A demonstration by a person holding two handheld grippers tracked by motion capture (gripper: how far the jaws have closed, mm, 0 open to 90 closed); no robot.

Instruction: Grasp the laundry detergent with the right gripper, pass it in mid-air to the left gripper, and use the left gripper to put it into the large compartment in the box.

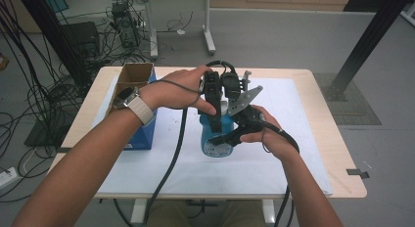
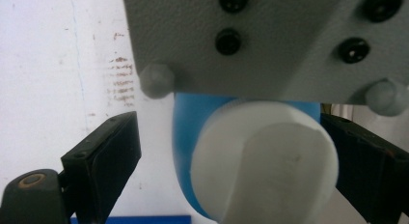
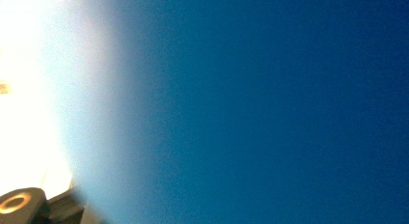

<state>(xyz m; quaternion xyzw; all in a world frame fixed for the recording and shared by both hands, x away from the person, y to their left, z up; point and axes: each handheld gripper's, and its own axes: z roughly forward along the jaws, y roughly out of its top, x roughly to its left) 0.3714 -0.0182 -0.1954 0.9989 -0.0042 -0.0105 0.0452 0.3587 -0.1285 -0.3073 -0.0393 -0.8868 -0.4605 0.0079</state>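
Left gripper [image 2: 226,151] straddles the white cap [image 2: 263,161] of a blue bottle [image 1: 216,134]; in the left gripper view its jaws stand wide, the right-hand one at or nearly at the cap's edge, the left-hand one clearly off it with bare white surface showing in the gap. No grip on the cap yet. Probable reason for the wide setting: the cap is broad, and the jaws must clear its rim before they can clamp for a twist.

Right gripper [image 1: 230,136] comes in from the side in the high view and is clamped on the bottle's body, low down. Its own camera sits so close to the wall of the bottle that blue fills nearly the frame. Judged purpose: it braces the bottle so the body does not turn or tip while the other gripper works on top. The grey plate [image 2: 270,40] of this gripper hangs just above the cap in the left gripper view.

Bottle stands upright near the middle of the white sheet [image 1: 293,153] on the table [image 1: 342,153], held by the right gripper. An open cardboard box [image 1: 132,78] stands at the table's left, apart from the work.

Step in hand, as judged: seating the left gripper on the cap.
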